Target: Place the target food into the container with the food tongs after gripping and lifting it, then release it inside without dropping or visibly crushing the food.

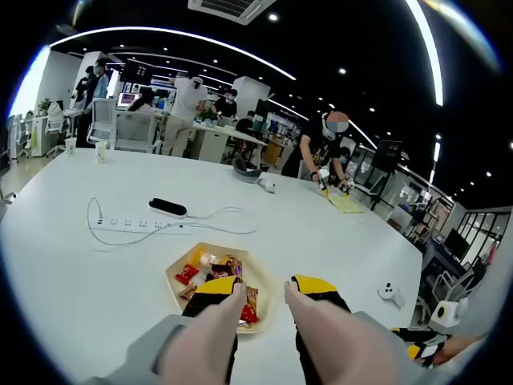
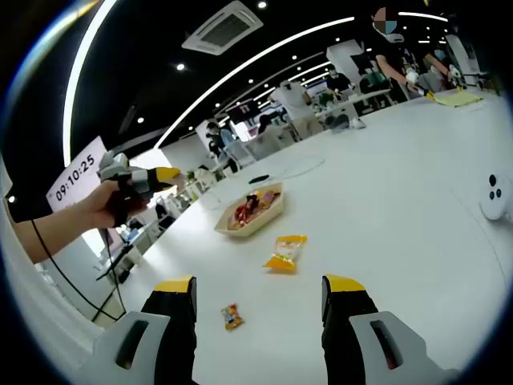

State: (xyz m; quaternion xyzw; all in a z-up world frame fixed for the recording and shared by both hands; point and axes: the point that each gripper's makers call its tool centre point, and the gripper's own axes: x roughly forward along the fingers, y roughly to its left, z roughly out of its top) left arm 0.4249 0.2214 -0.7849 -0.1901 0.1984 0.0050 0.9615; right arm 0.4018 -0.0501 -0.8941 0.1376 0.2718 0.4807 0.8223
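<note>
Small snack [image 2: 232, 316] between open right gripper [image 2: 258, 298] jaws, unheld

A white worktop [image 1: 96, 273] carries a white power strip [image 1: 136, 225] with its cable looping away, and a black oblong device [image 1: 167, 207] lies just beside the strip. Farther off sit two paper cups [image 1: 101, 151], a dark helmet-like object [image 1: 244, 168] and a yellow sheet [image 1: 346, 204] where a person [image 1: 317, 148] leans over. A white controller [image 2: 495, 195] rests near the worktop's edge. More people stand among desks behind. A sign reading 09:10:25 [image 2: 76, 178] hangs in the right gripper view.
</note>
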